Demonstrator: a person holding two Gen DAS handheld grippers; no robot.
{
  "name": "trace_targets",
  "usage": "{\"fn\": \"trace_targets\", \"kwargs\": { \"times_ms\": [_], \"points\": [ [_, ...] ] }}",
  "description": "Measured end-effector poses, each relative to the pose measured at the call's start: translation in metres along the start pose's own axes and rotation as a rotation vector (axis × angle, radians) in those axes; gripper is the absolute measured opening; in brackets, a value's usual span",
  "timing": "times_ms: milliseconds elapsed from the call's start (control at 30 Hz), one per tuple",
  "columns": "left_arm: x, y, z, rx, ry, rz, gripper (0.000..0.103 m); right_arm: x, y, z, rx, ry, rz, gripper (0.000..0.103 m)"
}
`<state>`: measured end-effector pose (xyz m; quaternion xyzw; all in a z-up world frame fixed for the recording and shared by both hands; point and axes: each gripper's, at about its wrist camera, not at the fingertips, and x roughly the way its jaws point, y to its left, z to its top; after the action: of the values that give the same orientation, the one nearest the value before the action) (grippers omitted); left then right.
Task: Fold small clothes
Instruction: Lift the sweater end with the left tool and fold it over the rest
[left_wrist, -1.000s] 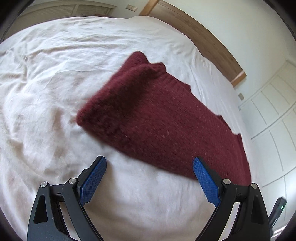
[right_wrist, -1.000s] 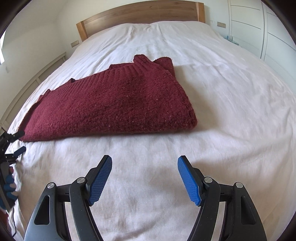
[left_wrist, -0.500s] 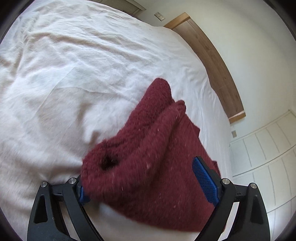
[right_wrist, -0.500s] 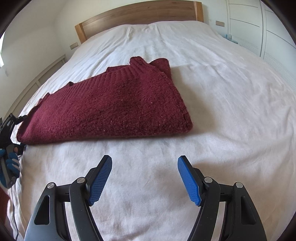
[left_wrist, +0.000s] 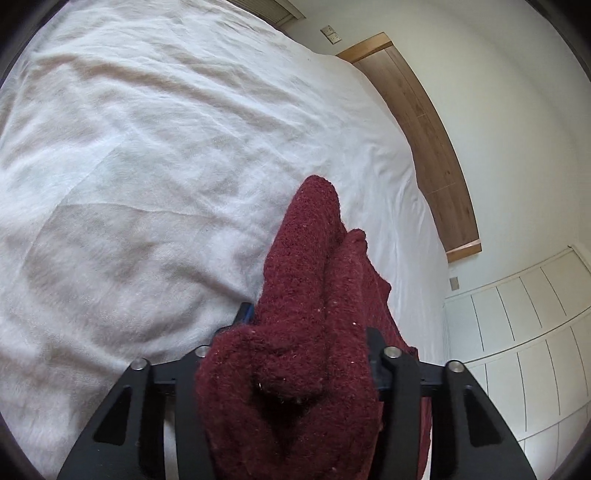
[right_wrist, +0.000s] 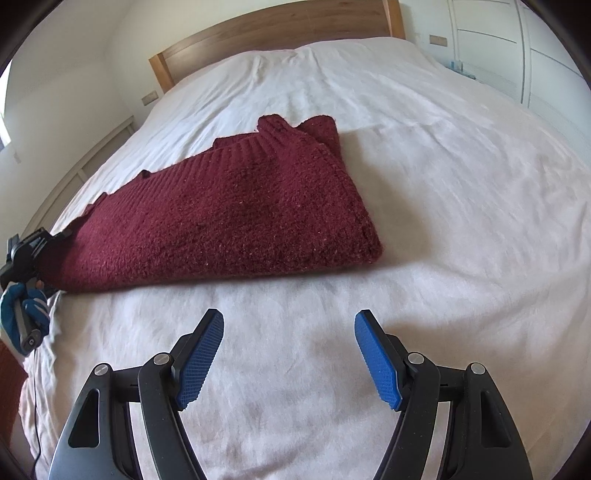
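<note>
Item 1: maroon knitted sweater (right_wrist: 229, 218). Folded and lying flat on the bed (right_wrist: 461, 184), ahead of and slightly to the left of the right hand-held gripper (right_wrist: 289, 363). Ribbed band along the far edge; folded corner nearest the right hand-held gripper's right side. In the left wrist view the same sweater (left_wrist: 306, 295) is bunched into a thick roll that runs forward from between the fingers of the left hand-held gripper (left_wrist: 303, 332) and away over the bed.

Item 2: left hand-held gripper. Black frame, blue pads mostly buried in the knit. Jaws closing, with the sweater's end between them and the fabric bulging over both fingers. In the right wrist view it (right_wrist: 55, 236) meets the sweater's left end, held by a gloved hand (right_wrist: 26, 310) in blue and white.

Item 3: right hand-held gripper. Jaws standing well apart, nothing between them; blue ribbed pads (right_wrist: 201, 362) over bare sheet, short of the sweater's near edge and not touching it.

Item 4: bed. White, wrinkled cover; wooden headboard (right_wrist: 273, 40) at the far end beyond the sweater.

Item 5: white panelled wardrobe doors (right_wrist: 517, 48), far right of the right hand-held gripper.
</note>
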<state>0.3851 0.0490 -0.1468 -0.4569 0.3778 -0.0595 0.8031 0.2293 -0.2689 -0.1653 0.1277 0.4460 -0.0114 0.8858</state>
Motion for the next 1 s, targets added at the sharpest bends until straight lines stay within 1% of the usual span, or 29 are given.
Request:
{"fn": "trace_targets", "kwargs": {
  "times_ms": [67, 200, 433, 567, 700, 767, 867, 1000],
  "points": [
    [-0.001, 0.001, 0.001, -0.017, -0.001, -0.009, 0.035, -0.003, -0.004, 0.0, 0.004, -0.005, 0.007, 0.075],
    [-0.01, -0.007, -0.001, -0.012, -0.01, -0.009, 0.032, -0.008, -0.015, 0.002, 0.015, -0.025, 0.03, 0.075],
    [-0.01, -0.053, -0.008, 0.058, -0.029, 0.003, 0.029, -0.016, -0.037, 0.01, 0.018, -0.074, 0.06, 0.075],
    [-0.005, -0.077, -0.018, 0.071, -0.032, -0.006, 0.029, -0.018, -0.046, 0.015, -0.008, -0.096, 0.038, 0.075],
    [0.005, -0.103, -0.029, 0.072, -0.025, -0.034, 0.028, -0.023, -0.056, 0.021, -0.006, -0.129, 0.045, 0.075],
    [0.012, -0.123, -0.036, 0.082, -0.017, -0.059, 0.028, -0.027, -0.062, 0.023, 0.001, -0.146, 0.053, 0.075],
    [0.026, -0.154, -0.048, 0.092, 0.005, -0.115, 0.028, -0.033, -0.069, 0.024, 0.004, -0.163, 0.057, 0.075],
    [0.051, -0.198, -0.082, 0.117, 0.063, -0.194, 0.028, -0.044, -0.083, 0.023, 0.034, -0.189, 0.049, 0.075]
  ]
}}
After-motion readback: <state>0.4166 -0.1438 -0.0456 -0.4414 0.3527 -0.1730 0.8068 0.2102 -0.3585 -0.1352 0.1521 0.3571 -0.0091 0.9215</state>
